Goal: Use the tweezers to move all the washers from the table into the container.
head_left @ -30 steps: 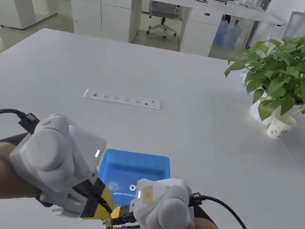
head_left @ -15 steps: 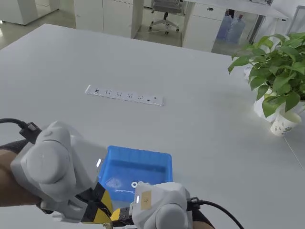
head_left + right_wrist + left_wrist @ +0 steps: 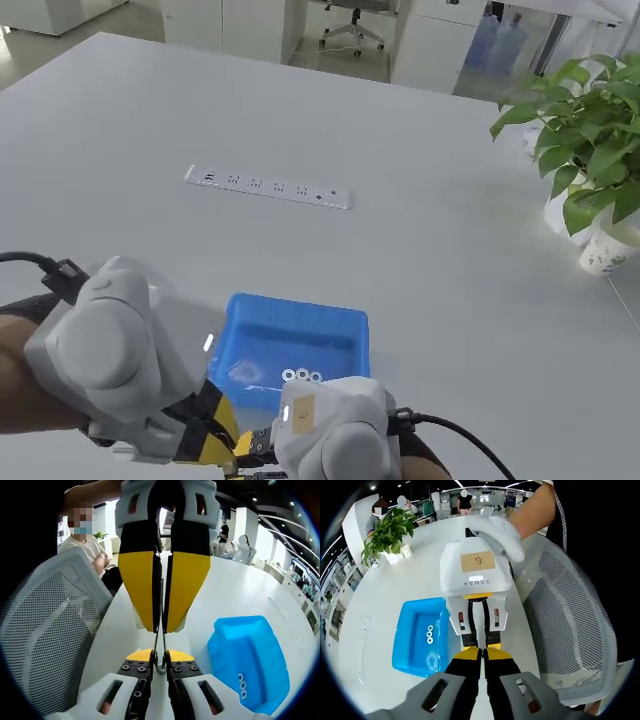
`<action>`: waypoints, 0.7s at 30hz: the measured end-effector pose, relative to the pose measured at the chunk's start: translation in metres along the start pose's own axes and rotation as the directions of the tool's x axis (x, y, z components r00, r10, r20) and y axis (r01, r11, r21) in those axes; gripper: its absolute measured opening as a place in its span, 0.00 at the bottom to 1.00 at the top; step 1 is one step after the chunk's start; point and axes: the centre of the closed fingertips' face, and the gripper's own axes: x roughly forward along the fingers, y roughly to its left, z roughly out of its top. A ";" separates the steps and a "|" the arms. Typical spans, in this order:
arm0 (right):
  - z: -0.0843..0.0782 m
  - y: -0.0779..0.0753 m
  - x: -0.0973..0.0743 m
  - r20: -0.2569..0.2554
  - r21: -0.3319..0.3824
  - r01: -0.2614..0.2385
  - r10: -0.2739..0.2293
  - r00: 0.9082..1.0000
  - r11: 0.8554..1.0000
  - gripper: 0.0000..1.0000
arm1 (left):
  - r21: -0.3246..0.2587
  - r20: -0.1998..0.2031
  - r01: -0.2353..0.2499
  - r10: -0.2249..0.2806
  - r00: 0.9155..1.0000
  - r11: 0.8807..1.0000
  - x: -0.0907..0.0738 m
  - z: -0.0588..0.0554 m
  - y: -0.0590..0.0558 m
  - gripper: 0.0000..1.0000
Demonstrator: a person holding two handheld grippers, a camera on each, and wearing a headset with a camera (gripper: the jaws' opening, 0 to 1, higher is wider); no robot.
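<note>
Two grippers share tweezers (image 3: 159, 641) beside a blue container (image 3: 300, 340).
Left gripper (image 3: 483, 654) and right gripper (image 3: 160, 656) jaws each pinch them; three washers (image 3: 301, 376) lie inside.

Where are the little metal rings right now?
The three washers lie in a row inside the blue container, near the wall closest to the person, in the lower middle of the head view.

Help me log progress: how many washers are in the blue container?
3. All three washers lie in a tight row on the floor of the blue container, toward its near side. That near edge is partly covered, so others may be hidden.
</note>
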 end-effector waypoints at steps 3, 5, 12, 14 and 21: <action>0.000 0.000 0.001 0.001 0.005 -0.004 0.004 1.000 1.000 0.11 | -0.002 0.001 0.001 -0.001 1.000 1.000 0.000 0.000 0.000 0.06; 0.000 0.000 0.001 -0.002 0.003 -0.005 0.005 1.000 1.000 0.11 | -0.003 0.002 0.001 -0.001 1.000 1.000 0.000 0.000 0.001 0.06; 0.000 0.001 0.001 -0.004 0.007 -0.010 0.010 1.000 1.000 0.11 | -0.010 0.012 0.004 -0.004 1.000 1.000 0.000 0.001 0.000 0.06; -0.001 0.002 0.000 -0.003 0.011 -0.010 0.010 1.000 1.000 0.11 | -0.009 0.013 0.006 -0.006 1.000 1.000 0.000 0.001 0.000 0.06; -0.002 0.002 0.000 -0.009 0.009 -0.012 0.012 1.000 1.000 0.11 | -0.007 0.014 0.009 -0.009 1.000 1.000 0.001 0.002 -0.001 0.06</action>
